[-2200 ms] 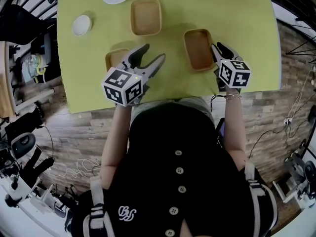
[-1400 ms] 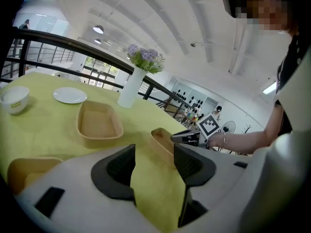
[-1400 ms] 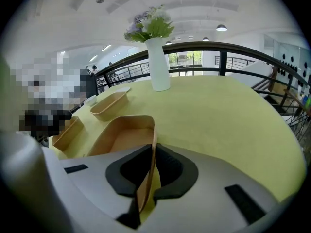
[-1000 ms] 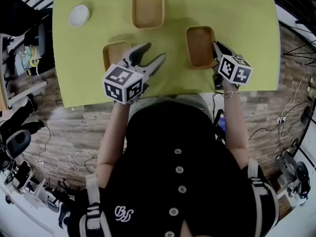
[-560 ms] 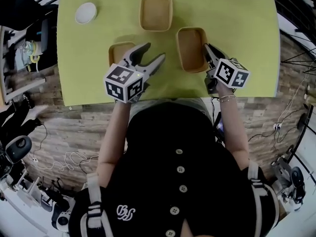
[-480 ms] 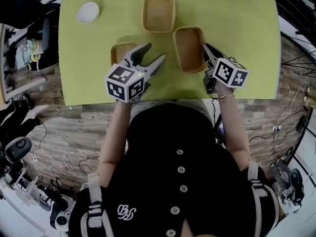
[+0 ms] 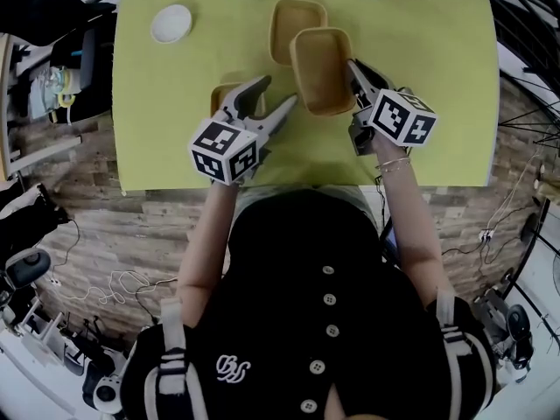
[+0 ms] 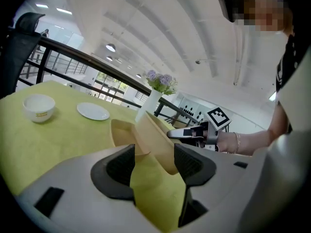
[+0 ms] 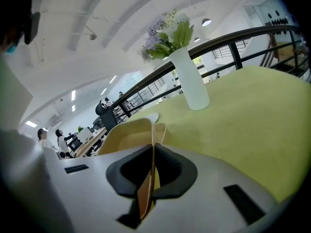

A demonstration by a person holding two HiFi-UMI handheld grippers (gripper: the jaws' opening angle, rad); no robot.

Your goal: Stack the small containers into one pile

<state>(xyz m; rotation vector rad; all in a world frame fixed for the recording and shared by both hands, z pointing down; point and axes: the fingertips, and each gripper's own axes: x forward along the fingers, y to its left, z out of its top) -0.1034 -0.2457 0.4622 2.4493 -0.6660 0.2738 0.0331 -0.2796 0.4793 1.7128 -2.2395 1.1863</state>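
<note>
The held container [image 7: 319, 73] hangs above the green table [image 7: 420, 77], pinched by its rim at its three o'clock side in the right gripper [image 7: 353, 65]. That gripper's jaws are clenched on the thin wall, one pad inside and one outside. Seen from the head view, its far end overlaps the near right corner of the far container [image 7: 293, 20], which lies at about twelve o'clock from it. It does not look seated there yet.

By my reading no pile exists so far. This container has yet to go into the far one, and the third container [image 7: 226, 94], at about nine o'clock from the held one, sits untouched on the table.

The held container faces open side up, somewhat tilted, with its long axis running roughly from twelve to six o'clock, close to the far container's line.

The left gripper [image 7: 273, 96] hovers over the third container's near right corner, jaws spread wide and gripping nothing.
</note>
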